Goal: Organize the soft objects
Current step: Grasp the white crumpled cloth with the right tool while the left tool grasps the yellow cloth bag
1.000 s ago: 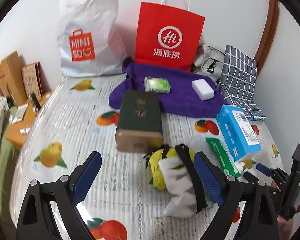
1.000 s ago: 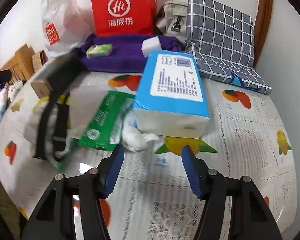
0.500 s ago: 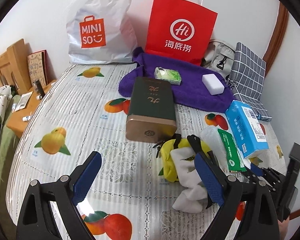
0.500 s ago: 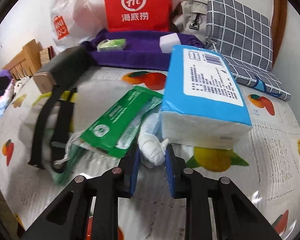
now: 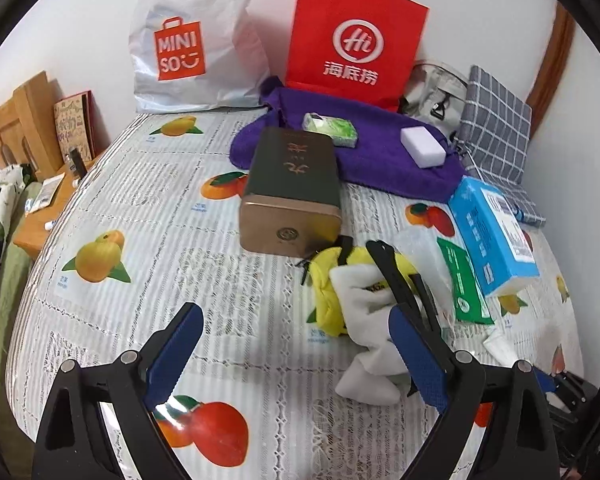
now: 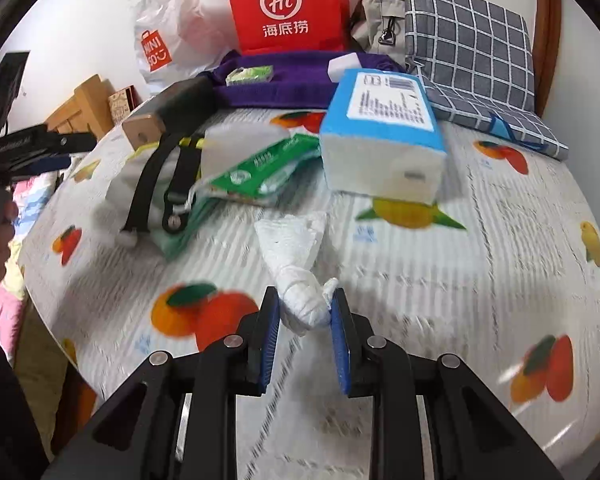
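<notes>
My right gripper is shut on a white knotted cloth, whose loose end trails over the fruit-print tablecloth in front of the blue tissue pack. A green wipes pack lies left of that pack. My left gripper hangs open over the cloth-covered table with nothing between its fingers. Beside its right finger lie a yellow pouch with black straps and a white fabric bag. A purple towel at the back carries a small green pack and a white sponge.
A dark tin box stands mid-table. Against the wall are a white shopping bag, a red paper bag, a grey bag and a checked cushion. A wooden bedside stand sits off the left edge.
The right gripper's jaws closed on the white knotted cloth and drew it back, away from the blue tissue pack. The left gripper stayed open and barely moved.
</notes>
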The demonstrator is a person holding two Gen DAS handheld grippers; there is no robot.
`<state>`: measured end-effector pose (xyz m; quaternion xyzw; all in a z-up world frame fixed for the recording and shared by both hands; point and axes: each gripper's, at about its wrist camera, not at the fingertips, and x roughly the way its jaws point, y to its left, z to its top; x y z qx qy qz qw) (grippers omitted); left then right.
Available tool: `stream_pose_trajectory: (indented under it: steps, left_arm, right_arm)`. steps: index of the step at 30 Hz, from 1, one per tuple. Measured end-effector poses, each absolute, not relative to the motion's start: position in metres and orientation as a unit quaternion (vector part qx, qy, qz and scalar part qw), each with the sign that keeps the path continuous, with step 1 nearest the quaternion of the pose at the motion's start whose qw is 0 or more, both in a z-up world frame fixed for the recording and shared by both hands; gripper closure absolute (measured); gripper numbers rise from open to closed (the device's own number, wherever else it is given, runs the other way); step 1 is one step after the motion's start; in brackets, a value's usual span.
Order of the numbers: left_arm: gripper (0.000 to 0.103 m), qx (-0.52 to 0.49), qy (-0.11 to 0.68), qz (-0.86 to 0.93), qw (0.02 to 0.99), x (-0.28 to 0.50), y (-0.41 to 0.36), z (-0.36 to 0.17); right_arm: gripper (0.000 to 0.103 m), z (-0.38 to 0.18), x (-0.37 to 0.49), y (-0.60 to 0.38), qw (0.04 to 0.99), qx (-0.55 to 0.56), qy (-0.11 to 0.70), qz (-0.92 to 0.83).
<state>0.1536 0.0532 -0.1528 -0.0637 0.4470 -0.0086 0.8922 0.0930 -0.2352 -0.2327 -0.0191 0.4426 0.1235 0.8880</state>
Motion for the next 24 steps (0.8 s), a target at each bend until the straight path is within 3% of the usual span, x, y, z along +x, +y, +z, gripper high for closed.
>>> stream_pose_trajectory:
  steps: [4, 6, 9, 14, 16, 17, 18, 21, 24]
  left_arm:
    - [0.009, -0.035, 0.452, 0.002, 0.891, 0.151, 0.041, -0.16]
    - [0.009, -0.025, 0.457, 0.002, 0.889, 0.15, 0.036, -0.165]
    - [0.009, -0.026, 0.459, -0.002, 0.888, 0.151, 0.034, -0.169]
    - [0.012, -0.045, 0.453, 0.017, 0.89, 0.162, 0.04, -0.173]
    - [0.016, -0.064, 0.455, 0.017, 0.888, 0.169, 0.046, -0.175]
    - [0.02, -0.076, 0.456, 0.016, 0.886, 0.172, 0.049, -0.177]
    - [0.021, -0.087, 0.457, 0.018, 0.885, 0.176, 0.052, -0.179]
    - [0.029, -0.105, 0.456, 0.021, 0.883, 0.184, 0.058, -0.184]
    - [0.042, -0.124, 0.46, 0.012, 0.879, 0.193, 0.063, -0.193]
  right_arm:
    - [0.073, -0.237, 0.087, -0.245, 0.892, -0.023, 0.439, 0.107]
    - [0.055, -0.237, 0.085, -0.248, 0.894, -0.014, 0.434, 0.113]
    - [0.044, -0.234, 0.083, -0.248, 0.904, -0.011, 0.411, 0.116]
    - [0.044, -0.239, 0.095, -0.241, 0.907, -0.014, 0.404, 0.114]
    - [0.052, -0.246, 0.1, -0.238, 0.903, -0.017, 0.415, 0.112]
    - [0.063, -0.249, 0.101, -0.237, 0.902, -0.022, 0.417, 0.109]
    - [0.068, -0.249, 0.1, -0.235, 0.906, -0.032, 0.41, 0.102]
    - [0.075, -0.249, 0.099, -0.235, 0.906, -0.043, 0.407, 0.106]
    - [0.075, -0.249, 0.1, -0.238, 0.906, -0.035, 0.406, 0.11]
